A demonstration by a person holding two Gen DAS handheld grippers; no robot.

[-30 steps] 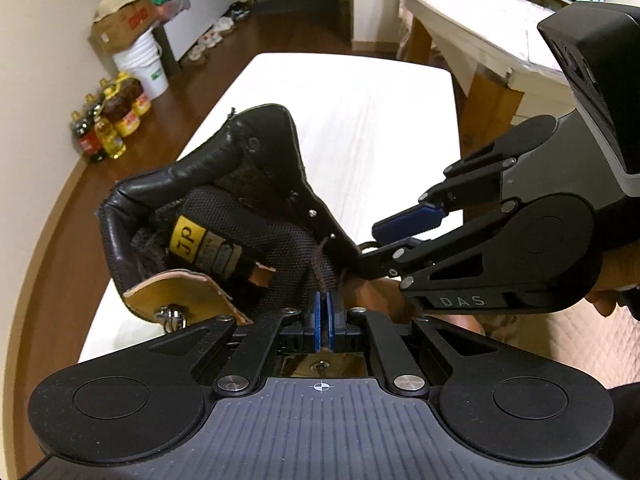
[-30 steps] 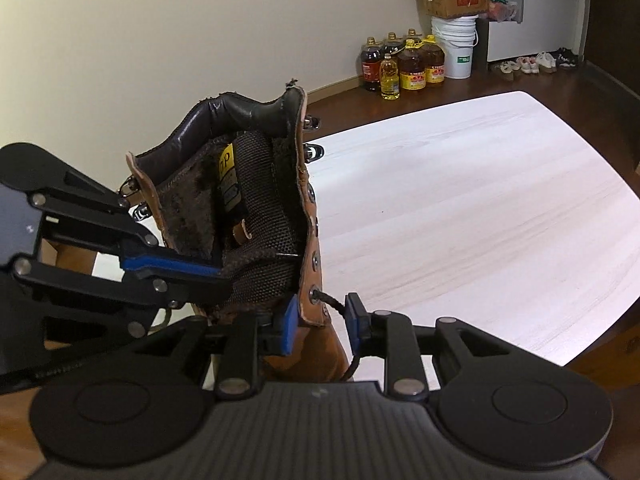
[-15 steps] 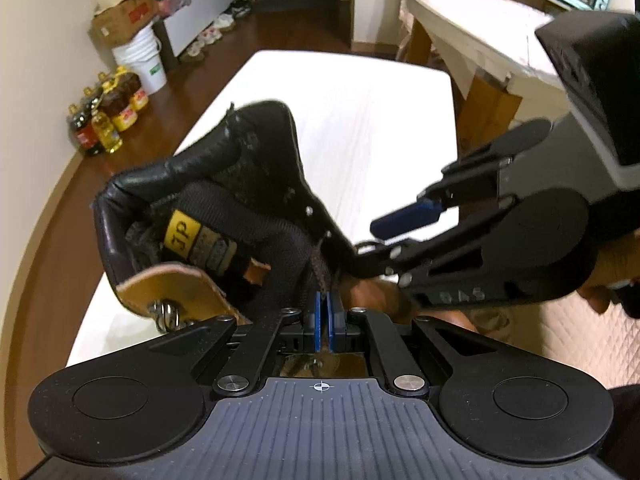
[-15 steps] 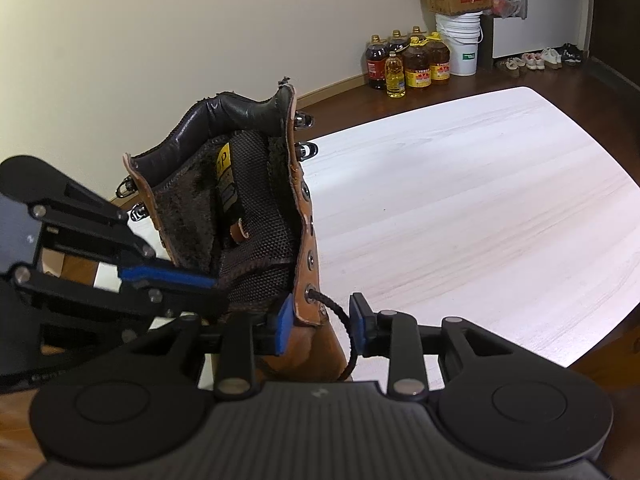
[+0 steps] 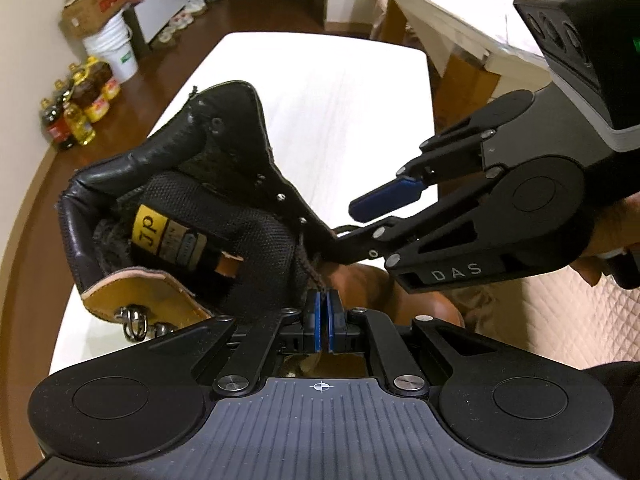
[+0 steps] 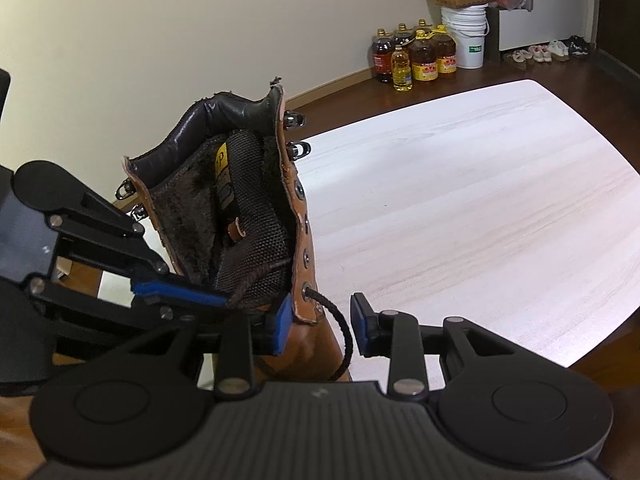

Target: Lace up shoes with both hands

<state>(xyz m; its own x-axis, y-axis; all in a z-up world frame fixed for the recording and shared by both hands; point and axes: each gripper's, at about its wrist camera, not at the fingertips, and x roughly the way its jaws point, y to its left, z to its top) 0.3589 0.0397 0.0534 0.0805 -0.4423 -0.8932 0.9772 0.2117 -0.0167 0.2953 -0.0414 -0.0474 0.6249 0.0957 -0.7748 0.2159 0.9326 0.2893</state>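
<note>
Since the earlier frame, right gripper (image 6: 318,322) jaws have been spreading; they are now standing wide, straddling the eyelet flap and the dark lace (image 6: 336,320) without pressing either. Brown boot (image 6: 248,216) is standing upright at the near edge of the white table (image 6: 460,208). Left gripper (image 5: 321,316) is sitting clamped on the lace at the boot's tongue (image 5: 256,248).
</note>
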